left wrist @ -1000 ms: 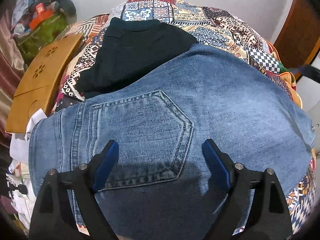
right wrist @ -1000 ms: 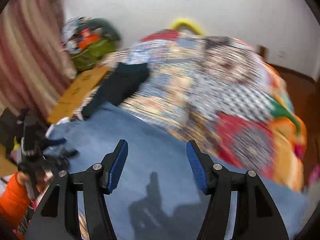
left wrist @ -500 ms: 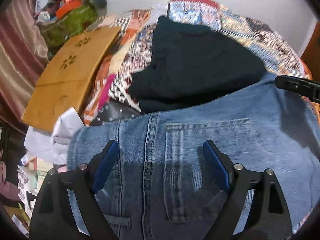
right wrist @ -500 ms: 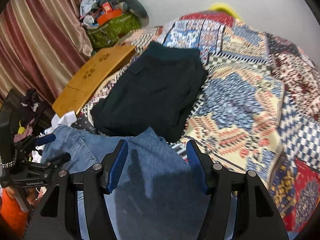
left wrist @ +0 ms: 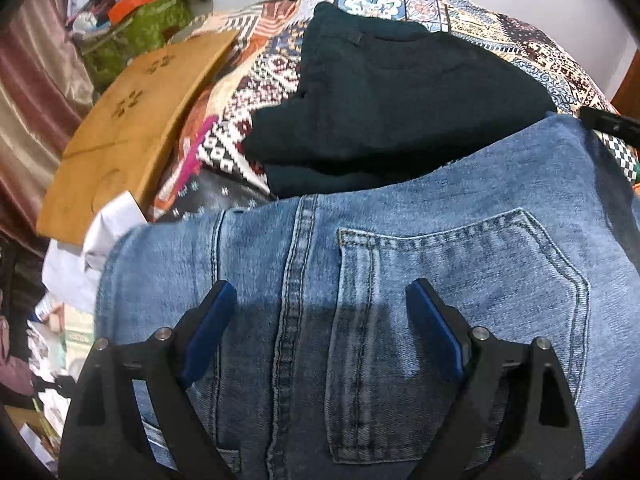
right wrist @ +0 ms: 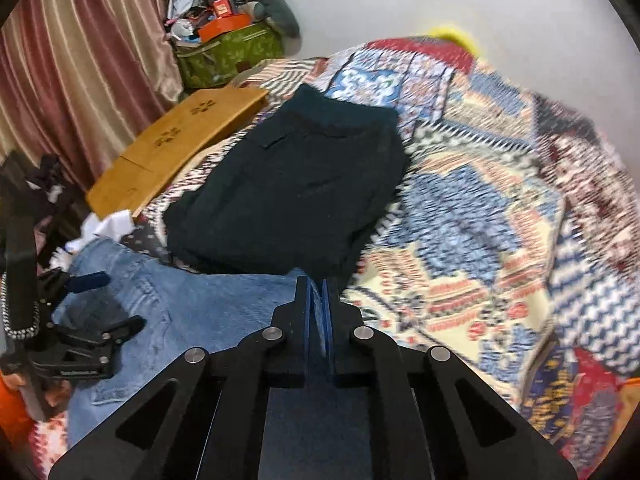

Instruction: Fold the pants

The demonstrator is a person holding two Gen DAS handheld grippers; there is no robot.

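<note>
A bed covered by a patchwork quilt (left wrist: 472, 4) is filling the room, with a white wall behind it and a pinkish curtain to one side.

From the left wrist, the blue jeans (left wrist: 460, 216) are lying on the bed, directly under the left gripper (left wrist: 320, 322), whose fingers are standing spread wide above the denim, pinching nothing. The back pocket (left wrist: 460, 280) is sitting just right of the centre seam, and the waistband edge is running crosswise beyond the jeans' pocket, next to folded black pants (left wrist: 400, 96). A wooden board (left wrist: 128, 120) is leaning left of the jeans. Below the fingers, the jeans are cut off.

From the right wrist, the right gripper (right wrist: 318, 304) is pressing its fingers together on the jeans' far edge, beside the black pants. It is nearer that corner; the left is hovering over the opposite side. The jeans' legs and full length are hidden.
</note>
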